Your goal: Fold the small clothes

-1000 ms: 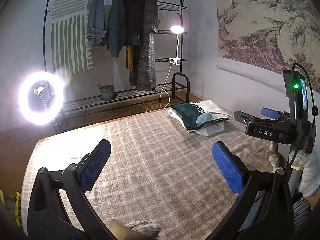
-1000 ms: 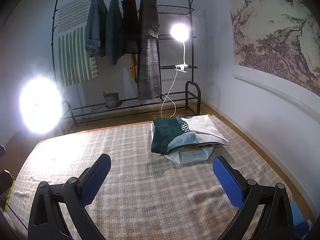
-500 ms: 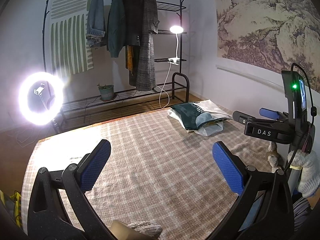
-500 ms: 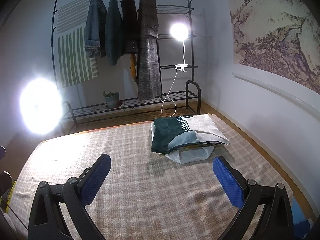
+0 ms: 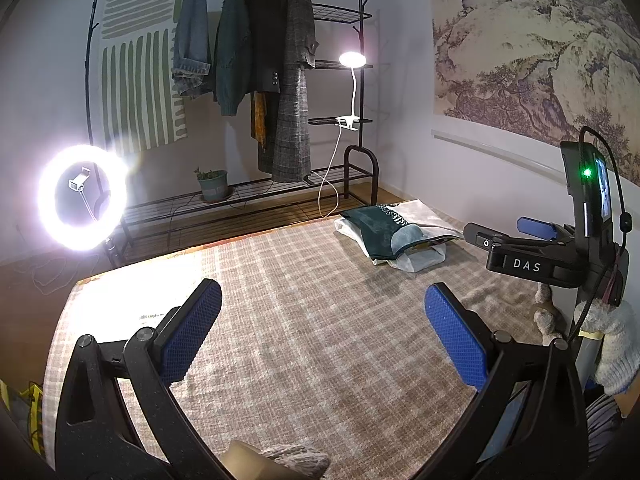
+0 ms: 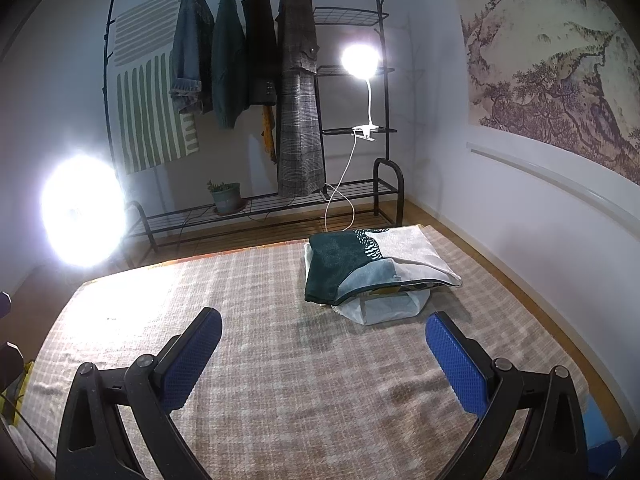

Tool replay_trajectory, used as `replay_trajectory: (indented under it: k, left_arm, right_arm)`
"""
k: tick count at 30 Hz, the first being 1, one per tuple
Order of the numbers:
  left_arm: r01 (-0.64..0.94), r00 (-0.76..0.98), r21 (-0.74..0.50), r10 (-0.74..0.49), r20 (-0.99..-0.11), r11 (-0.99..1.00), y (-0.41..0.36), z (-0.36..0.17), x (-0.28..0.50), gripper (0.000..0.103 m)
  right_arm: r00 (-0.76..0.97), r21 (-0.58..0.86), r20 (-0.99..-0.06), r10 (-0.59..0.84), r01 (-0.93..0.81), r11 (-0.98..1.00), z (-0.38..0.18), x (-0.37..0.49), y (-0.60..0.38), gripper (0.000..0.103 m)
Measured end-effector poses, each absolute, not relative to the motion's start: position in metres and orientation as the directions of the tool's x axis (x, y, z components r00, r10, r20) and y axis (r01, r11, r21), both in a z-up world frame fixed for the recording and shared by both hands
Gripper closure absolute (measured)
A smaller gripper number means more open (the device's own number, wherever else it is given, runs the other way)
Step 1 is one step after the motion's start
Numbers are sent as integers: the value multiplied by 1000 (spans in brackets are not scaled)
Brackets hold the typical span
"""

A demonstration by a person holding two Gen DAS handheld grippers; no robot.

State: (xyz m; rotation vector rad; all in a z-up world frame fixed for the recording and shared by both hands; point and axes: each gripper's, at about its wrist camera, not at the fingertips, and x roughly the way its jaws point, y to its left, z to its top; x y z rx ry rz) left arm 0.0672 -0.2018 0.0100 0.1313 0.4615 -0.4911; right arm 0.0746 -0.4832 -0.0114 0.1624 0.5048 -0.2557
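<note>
Both claws, left (image 5: 322, 326) & right (image 6: 322, 344), still apart, empty; clothes pile (image 6: 372, 268) unmoved

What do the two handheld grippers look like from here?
Both the left gripper and the right gripper have black plastic frames and blue textured fingers. The right one's body reads "DAS" in white and carries a green-lit screen module with a black cable.

Folded clothes (image 6: 372, 264) on checked bedspread (image 6: 280, 360)

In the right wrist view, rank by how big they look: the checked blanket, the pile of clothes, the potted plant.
1. checked blanket
2. pile of clothes
3. potted plant; it stands farther back, so its true size is unsure.
</note>
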Motion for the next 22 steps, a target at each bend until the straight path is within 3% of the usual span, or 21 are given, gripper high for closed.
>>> replay_trajectory:
  k: [22]
  left_arm:
    - [461,789,-5,-412,-455,887,-199,3,66,0]
  right_arm:
    - [844,87,-500,-193,271,959,-13,74,-479,0]
